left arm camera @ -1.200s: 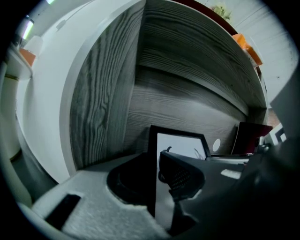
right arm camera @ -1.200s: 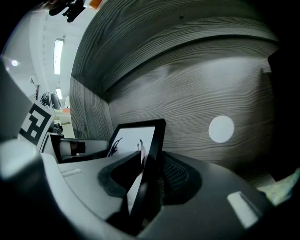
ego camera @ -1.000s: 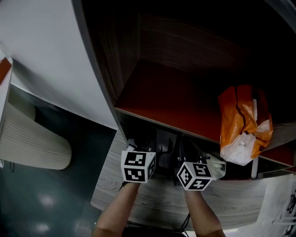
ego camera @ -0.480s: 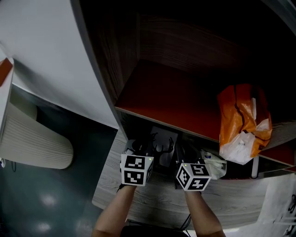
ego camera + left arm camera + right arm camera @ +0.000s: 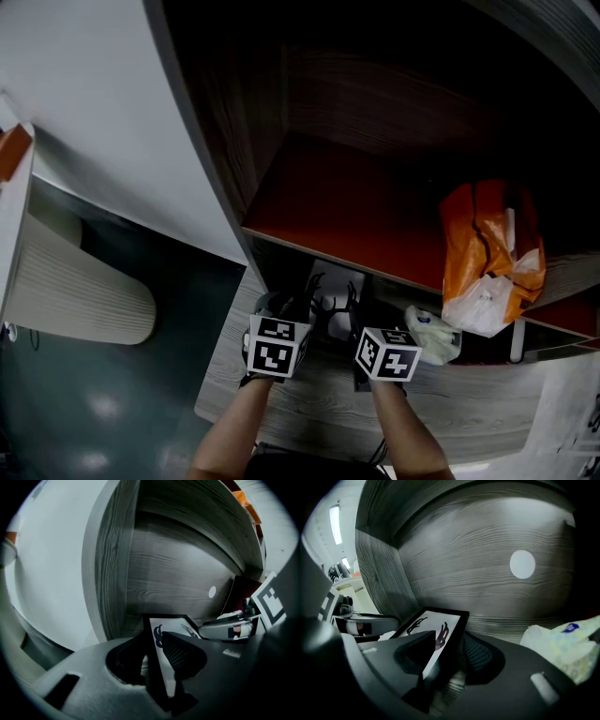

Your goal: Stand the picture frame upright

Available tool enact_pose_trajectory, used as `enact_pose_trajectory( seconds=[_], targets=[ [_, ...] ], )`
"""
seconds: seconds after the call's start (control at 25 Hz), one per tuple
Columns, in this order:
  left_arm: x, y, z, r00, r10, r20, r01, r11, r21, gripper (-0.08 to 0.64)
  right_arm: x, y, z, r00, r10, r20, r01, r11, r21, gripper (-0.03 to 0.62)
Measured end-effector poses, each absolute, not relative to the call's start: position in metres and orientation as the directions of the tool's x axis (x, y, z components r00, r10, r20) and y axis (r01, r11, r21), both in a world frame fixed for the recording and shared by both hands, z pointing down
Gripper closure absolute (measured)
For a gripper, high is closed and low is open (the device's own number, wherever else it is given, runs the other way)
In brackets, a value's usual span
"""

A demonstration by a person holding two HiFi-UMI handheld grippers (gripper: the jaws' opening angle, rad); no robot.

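Note:
The picture frame (image 5: 335,302), black-edged with an antler drawing on white, stands tilted back in the low compartment under the red shelf. My left gripper (image 5: 296,311) is at its left edge and my right gripper (image 5: 367,317) at its right edge. In the left gripper view the frame (image 5: 174,626) has its left edge between the jaws of the left gripper (image 5: 154,657). The right gripper view shows the frame (image 5: 426,625) inside the right gripper (image 5: 447,656), with a gap beside the right pad (image 5: 480,654). Both pairs of jaws have just been opening, with the frame still between them.
An orange plastic bag (image 5: 487,253) lies on the red shelf (image 5: 347,206) above. A crumpled white bag (image 5: 433,336) sits just right of my right gripper. The compartment's grey wood back wall (image 5: 487,588) is close behind the frame, and a side wall (image 5: 112,573) stands at the left.
Both grippers have sunk and drawn back towards me. The frame's white face with the antlers now shows between them, where it looked dark before.

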State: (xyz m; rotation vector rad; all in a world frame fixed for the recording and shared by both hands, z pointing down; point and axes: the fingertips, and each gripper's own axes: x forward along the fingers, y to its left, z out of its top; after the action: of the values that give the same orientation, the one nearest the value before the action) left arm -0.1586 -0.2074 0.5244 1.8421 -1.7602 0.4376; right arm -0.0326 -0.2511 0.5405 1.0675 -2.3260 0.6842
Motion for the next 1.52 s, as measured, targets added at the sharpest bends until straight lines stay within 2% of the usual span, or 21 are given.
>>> enact_pose_trajectory(
  seconds=[0.36, 0.52, 0.72, 0.96, 1.08, 1.52],
  targets=[
    [-0.156, -0.209, 0.543, 0.126, -0.760, 0.638, -0.982, -0.005, 0.187, 0.431, -0.032, -0.249, 0.553, -0.539, -0.515, 0.667, -0.813, 0.526, -0.251, 0.402],
    [-0.155, -0.210, 0.549, 0.127, -0.735, 0.666, -0.985, -0.015, 0.171, 0.430, -0.039, -0.245, 0.556, -0.537, -0.491, 0.686, -0.797, 0.561, -0.223, 0.417],
    [-0.155, -0.212, 0.551, 0.146, -0.711, 0.688, -0.982, -0.019, 0.189, 0.436, -0.037, -0.245, 0.556, -0.527, -0.490, 0.695, -0.816, 0.521, -0.251, 0.446],
    [-0.154, -0.206, 0.549, 0.162, -0.711, 0.684, -0.966, 0.027, 0.257, 0.458, -0.029, -0.246, 0.550, -0.524, -0.535, 0.663, -0.837, 0.469, -0.283, 0.497],
    [-0.155, -0.204, 0.544, 0.142, -0.734, 0.664, -0.969, 0.035, 0.246, 0.483, -0.026, -0.244, 0.546, -0.533, -0.551, 0.642, -0.836, 0.460, -0.299, 0.506],
    [-0.154, -0.200, 0.515, 0.098, -0.794, 0.600, -0.979, 0.030, 0.199, 0.491, -0.022, -0.242, 0.519, -0.550, -0.609, 0.572, -0.831, 0.472, -0.296, 0.514]
  ],
)
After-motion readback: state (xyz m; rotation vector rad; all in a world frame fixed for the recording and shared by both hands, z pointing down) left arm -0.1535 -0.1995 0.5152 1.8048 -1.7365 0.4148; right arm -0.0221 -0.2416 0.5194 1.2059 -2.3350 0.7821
